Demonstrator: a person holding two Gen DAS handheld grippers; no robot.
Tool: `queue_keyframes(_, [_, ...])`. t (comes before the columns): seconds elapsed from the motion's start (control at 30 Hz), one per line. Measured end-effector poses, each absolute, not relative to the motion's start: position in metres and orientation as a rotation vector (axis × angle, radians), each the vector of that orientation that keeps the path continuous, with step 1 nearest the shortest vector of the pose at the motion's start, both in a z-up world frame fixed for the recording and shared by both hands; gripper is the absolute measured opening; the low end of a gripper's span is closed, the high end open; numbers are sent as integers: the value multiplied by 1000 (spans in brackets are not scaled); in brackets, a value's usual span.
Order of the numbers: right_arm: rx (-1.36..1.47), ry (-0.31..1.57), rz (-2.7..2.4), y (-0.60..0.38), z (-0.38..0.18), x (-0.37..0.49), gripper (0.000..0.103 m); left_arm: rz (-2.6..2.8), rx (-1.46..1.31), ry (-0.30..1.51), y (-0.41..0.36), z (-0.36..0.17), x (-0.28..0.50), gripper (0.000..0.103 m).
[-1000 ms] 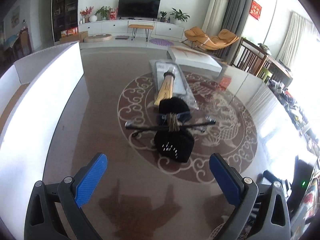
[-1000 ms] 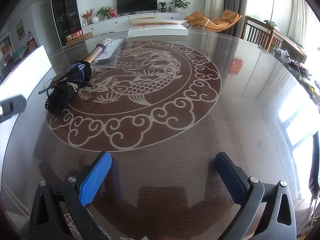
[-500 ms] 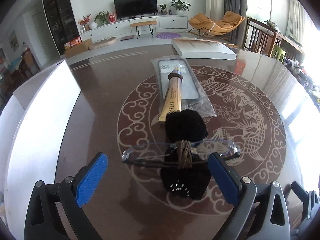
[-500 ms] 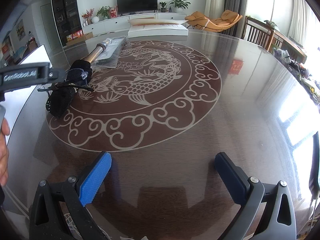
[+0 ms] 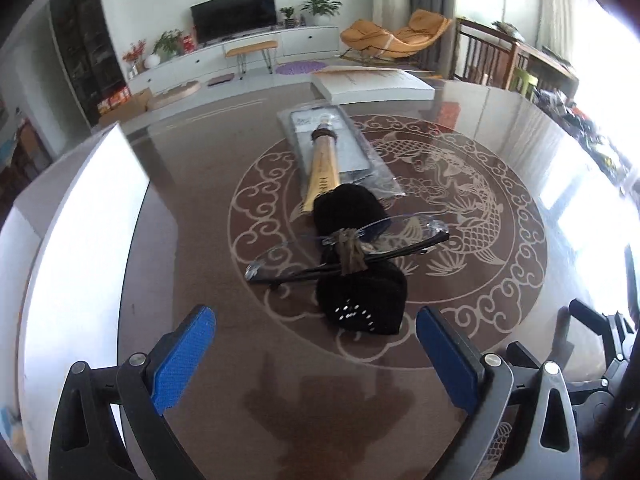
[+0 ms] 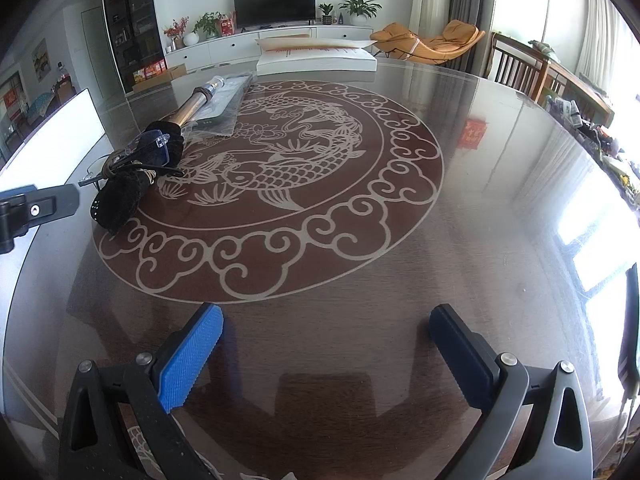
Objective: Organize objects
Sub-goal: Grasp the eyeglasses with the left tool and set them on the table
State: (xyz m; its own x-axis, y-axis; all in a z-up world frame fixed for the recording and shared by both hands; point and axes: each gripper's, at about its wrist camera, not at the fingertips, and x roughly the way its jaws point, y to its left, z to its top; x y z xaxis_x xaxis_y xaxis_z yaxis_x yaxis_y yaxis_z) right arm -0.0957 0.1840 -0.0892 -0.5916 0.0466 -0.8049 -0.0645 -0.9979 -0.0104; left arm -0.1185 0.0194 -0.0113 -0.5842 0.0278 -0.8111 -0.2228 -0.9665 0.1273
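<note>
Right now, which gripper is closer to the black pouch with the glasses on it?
Left. The left gripper faces the black pouch just ahead of its open fingers. The right gripper hovers open farther off; the pouch lies far to its left.

No writing is legible; markings on the wooden tube [image 5: 322,176] are blurred.

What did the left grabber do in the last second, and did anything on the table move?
The left gripper went in close to the clear glasses lying across the black pouch, then backed off a little. It is open and took hold of nothing. The glasses sit tilted in its view now. The right gripper stayed open over the bare table. The pouch and the plastic-wrapped pack look unmoved.
</note>
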Motion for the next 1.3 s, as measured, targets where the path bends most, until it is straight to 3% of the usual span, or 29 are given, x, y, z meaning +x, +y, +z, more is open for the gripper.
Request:
queue_keyframes(0.1, [-1389,31,2748,184,-89,-96,103,2623,-1297,650,59,-21,-139,102])
queue_keyframes(0.17, [-1389,31,2748,184,-89,-96,103,2628,-1293,697,63,-26,-156,102])
queue_keyframes(0.23, [-1389,30,2748,184,-89,-96,103,2630,-1336,535,48,-22,-173,102])
queue_keyframes(0.43, [-1389,31,2748,184,-89,-96,103,2596,-1522,-207,-37,-26,-207,102])
queue_keyframes(0.57, [-1389,31,2748,184,-89,-96,103,2684,-1589,-338,-74,-33,-203,102])
queue_keyframes(0.83, [-1389,31,2748,184,-90,-96,103,2682,-1552,-141,-69,-38,-205,102])
queue_keyframes(1.07, [-1389,31,2748,184,-90,-96,103,2610,-1442,-221,-80,-27,-190,102])
queue_keyframes(1.3, [-1389,31,2748,184,-90,-96,103,2583,-1527,-28,-66,-52,-189,102])
